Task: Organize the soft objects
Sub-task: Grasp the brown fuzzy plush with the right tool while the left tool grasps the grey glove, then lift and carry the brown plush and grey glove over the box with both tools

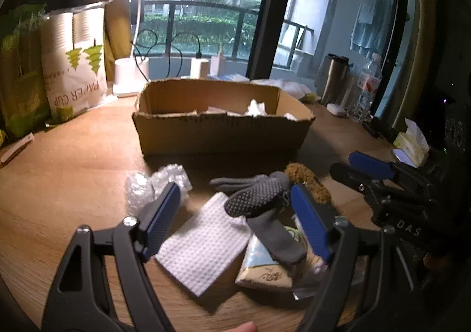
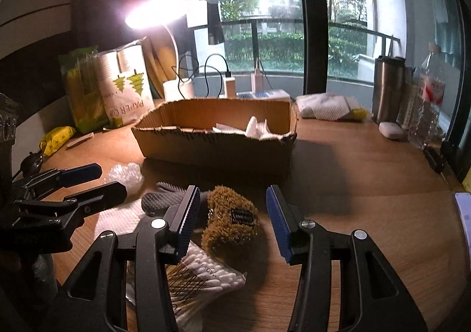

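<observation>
A cardboard box (image 1: 223,131) stands mid-table with white soft items inside; it also shows in the right wrist view (image 2: 217,146). In front lie bubble wrap (image 1: 156,184), a white waffle cloth (image 1: 203,243), a grey dotted glove (image 1: 259,193), a tissue pack (image 1: 262,267) and a brown fuzzy item (image 2: 229,223). A bag of cotton swabs (image 2: 203,273) lies by the right gripper. My left gripper (image 1: 238,223) is open above the cloth and glove, holding nothing. My right gripper (image 2: 232,217) is open around the brown fuzzy item without touching it.
Paper cup bags (image 1: 73,64) and a lit desk lamp (image 1: 129,78) stand at the back left. A steel flask (image 2: 388,87), a water bottle (image 2: 426,105) and folded white cloths (image 2: 326,108) are at the back right. A tissue box (image 1: 412,146) sits at the right.
</observation>
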Demonstrator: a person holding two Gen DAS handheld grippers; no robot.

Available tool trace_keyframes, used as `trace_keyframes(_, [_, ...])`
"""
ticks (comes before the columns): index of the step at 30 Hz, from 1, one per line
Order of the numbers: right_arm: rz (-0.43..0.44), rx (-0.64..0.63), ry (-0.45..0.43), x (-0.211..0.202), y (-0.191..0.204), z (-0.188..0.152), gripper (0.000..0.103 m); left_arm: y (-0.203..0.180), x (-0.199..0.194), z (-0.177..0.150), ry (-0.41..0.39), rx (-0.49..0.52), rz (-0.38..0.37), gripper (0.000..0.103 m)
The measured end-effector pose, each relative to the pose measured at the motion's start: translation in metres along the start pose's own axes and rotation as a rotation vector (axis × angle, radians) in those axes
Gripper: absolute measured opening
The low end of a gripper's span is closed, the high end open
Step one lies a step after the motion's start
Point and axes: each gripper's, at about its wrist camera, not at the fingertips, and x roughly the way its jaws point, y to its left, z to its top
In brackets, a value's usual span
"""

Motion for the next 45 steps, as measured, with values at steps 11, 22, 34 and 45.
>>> trace_keyframes(11, [0.035, 0.012, 0.123, 0.032, -0.008, -0.006, 0.051, -0.004, 0.024, -0.008, 0.078, 0.005, 0.001, 0.079])
trace_keyframes(22, [0.087, -0.012, 0.248, 0.056, -0.004, -0.004, 0.044, -0.021, 0.042, 0.002, 0.113, 0.077, 0.011, 0.079])
trace_keyframes(34, [0.117, 0.089, 0.159, 0.03, -0.049, -0.004, 0.041, -0.054, 0.085, 0.012, 0.225, 0.185, 0.055, 0.079])
trace_keyframes(45, [0.176, 0.144, 0.108, 0.022, -0.072, -0.003, 0.041, -0.068, 0.1, 0.005, 0.301, 0.248, 0.109, 0.051])
